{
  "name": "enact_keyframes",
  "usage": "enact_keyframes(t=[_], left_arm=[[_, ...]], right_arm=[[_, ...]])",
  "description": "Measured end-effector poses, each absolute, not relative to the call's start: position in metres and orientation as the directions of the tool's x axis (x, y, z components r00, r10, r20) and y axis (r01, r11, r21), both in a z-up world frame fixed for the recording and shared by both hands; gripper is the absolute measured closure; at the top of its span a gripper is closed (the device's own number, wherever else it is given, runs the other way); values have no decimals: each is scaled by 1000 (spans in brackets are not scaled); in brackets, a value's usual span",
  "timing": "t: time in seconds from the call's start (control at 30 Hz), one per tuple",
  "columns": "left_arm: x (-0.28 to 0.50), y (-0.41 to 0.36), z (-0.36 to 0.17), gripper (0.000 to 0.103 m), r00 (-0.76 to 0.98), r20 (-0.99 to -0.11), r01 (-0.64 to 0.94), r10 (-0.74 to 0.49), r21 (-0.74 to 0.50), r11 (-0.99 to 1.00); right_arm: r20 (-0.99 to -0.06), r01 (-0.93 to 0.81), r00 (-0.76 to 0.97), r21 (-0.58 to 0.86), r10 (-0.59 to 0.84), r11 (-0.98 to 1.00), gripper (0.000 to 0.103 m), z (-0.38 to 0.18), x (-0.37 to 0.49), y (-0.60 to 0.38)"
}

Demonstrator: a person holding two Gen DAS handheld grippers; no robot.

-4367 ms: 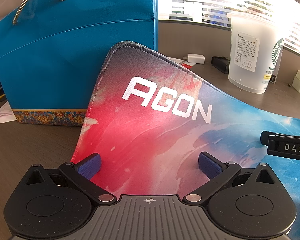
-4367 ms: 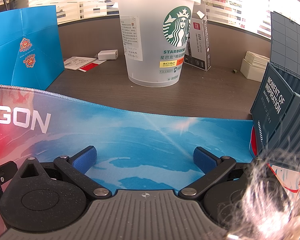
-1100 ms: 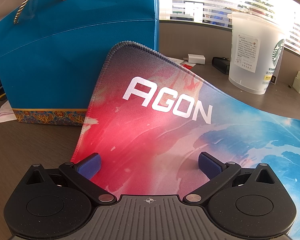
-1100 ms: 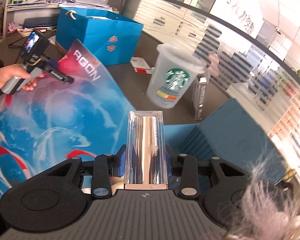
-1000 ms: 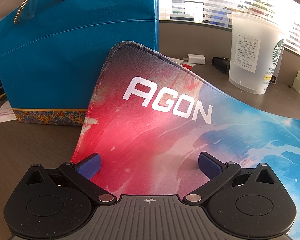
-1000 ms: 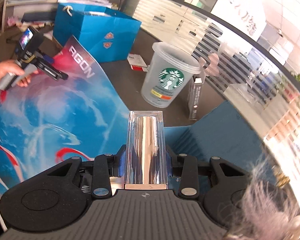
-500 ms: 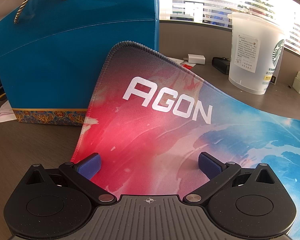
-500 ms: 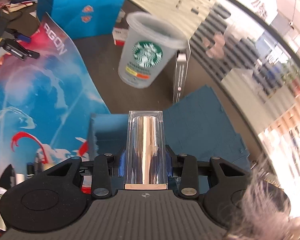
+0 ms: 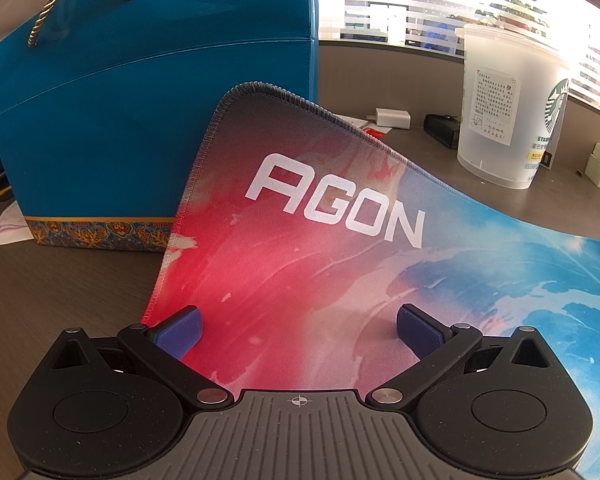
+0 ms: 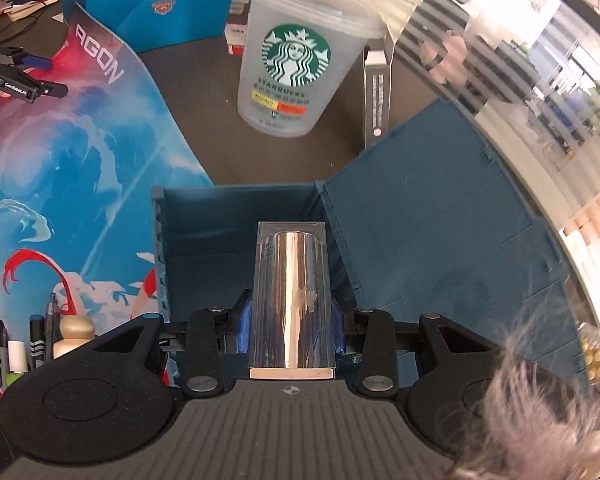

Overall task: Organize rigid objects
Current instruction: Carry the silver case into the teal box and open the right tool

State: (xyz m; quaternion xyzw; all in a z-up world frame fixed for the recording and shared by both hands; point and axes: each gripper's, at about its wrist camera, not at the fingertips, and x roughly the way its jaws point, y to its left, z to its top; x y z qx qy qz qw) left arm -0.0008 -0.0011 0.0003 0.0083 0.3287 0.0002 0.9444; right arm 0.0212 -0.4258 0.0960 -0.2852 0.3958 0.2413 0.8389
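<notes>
1. swinging over from the mouse mat (image 10: pixel 80 184), the right claw (image 10: pixel 292 332) has carried the clear case (image 10: pixel 292 292) with a shiny metal tube inside it to a spot above the open blue box (image 10: pixel 236 216); a second ago the mat and cup (image 10: pixel 292 64) filled its view.
2. right claw pinches the case from both sides, blue pads pressed on its walls.
3. case hangs over the box's inside, not yet resting on its floor as far as i can tell.
4. left claw (image 9: pixel 298 330) has not shifted: spread wide, nothing between its pads, low over the mat near the blue bag (image 9: pixel 140 112).
5. my read: the carry is nearly over; lowering and letting go remain.
6. pens and bottles (image 10: pixel 28 344) wait at the mat's near edge, likely next.
</notes>
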Motion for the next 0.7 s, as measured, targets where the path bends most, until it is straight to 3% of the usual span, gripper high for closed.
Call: enact_keyframes(t=[0.7], left_arm=[[-1, -1, 0, 0, 784, -621, 6, 5, 16, 1000]], right_arm=[[-800, -578, 526, -87, 288, 812, 66, 78, 33, -451]])
